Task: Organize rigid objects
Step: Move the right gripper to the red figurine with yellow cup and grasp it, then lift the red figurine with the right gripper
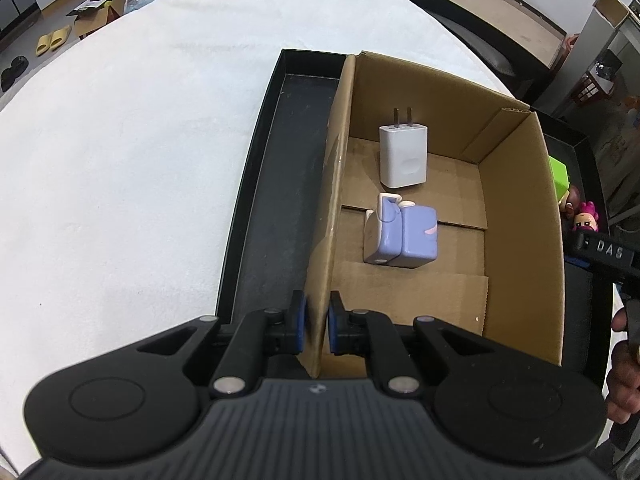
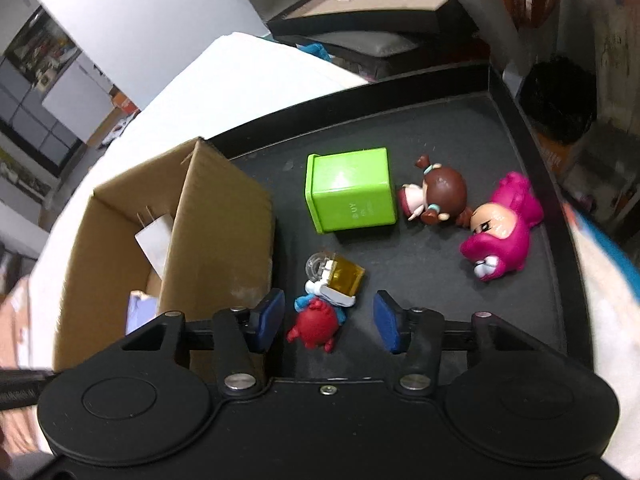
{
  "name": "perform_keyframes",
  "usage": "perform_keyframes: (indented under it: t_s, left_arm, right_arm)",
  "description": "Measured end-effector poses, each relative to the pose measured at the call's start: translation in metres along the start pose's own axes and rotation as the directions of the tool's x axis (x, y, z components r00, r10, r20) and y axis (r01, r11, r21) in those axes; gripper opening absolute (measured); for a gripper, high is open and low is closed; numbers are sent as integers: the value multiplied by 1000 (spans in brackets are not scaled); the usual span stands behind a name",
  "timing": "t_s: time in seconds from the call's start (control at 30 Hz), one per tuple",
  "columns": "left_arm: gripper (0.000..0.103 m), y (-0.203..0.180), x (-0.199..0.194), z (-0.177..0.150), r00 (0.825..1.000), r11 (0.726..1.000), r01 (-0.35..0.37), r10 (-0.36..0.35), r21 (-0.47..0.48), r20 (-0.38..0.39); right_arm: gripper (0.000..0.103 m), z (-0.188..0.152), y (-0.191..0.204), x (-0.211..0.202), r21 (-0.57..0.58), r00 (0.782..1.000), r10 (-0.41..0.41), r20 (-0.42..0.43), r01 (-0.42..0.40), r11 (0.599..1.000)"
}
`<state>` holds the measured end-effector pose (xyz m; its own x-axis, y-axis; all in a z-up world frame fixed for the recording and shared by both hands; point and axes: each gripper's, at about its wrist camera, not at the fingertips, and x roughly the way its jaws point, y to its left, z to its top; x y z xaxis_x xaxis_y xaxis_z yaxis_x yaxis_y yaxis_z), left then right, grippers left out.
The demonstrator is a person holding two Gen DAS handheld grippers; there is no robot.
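My left gripper (image 1: 318,320) is shut on the left wall of an open cardboard box (image 1: 332,184) that stands in a black tray (image 1: 256,184). Inside the box lie a white charger plug (image 1: 404,156) and a lilac cube toy (image 1: 400,236). My right gripper (image 2: 328,322) is open above the tray floor (image 2: 420,264), with a red and blue figure holding a yellow block (image 2: 324,308) between its pads. A green cube (image 2: 350,194), a brown-haired doll (image 2: 438,194) and a pink figure (image 2: 500,228) lie further out on the tray. The box (image 2: 224,216) shows to the left.
The tray sits on a white cloth-covered table (image 1: 140,160). A dark side table (image 1: 500,12) stands behind it. The right gripper's body (image 1: 608,256) shows at the right edge of the left wrist view, beside the box's right wall.
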<state>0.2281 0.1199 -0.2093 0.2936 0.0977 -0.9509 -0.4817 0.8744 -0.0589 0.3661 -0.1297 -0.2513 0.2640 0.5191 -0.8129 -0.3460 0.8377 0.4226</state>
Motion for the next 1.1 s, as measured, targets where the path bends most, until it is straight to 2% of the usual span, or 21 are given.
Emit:
perform_keyframes:
  t_s: [0.1,0.2,0.33,0.4,0.43,0.7,0.83,1.1]
  left_arm:
    - [10,0,1,0,1000,1000,1,-1,-3,-2]
    - [10,0,1,0,1000,1000,3,-3,1,-2]
    - [10,0,1,1,1000,1000,2,-2,5,-5]
    - [10,-1,2,2,1000,1000,-2,2,7,-9]
    - [10,-1,2,2,1000,1000,-3,3,7,-10]
    - [10,0,2,-2,1000,1000,2,-2,9,-3]
    - [10,0,3,-2,1000,1000,1,-1,12,-6]
    - [10,0,4,-2,1000,1000,-2,2,10,-6]
  right_arm:
    - [48,1,0,4,-17,999,-48,4,48,999]
    - [46,0,0,11,-24,998,-62,-14,62,998]
    - [44,-7,10,14,-94,996,-91,-11,89,992]
    - [27,-8,7,11,-73,998,-60,-16,59,996]
    - [26,-9,6,9,-67,998,-54,-18,52,996]
    - [26,-16,5,2,-85,993,-106,-48,101,991]
    - [26,-19,-4,-1,-27,993,-83,-84,81,996]
    - [24,-17,-9,-6,-6,992,-77,-99,77,997]
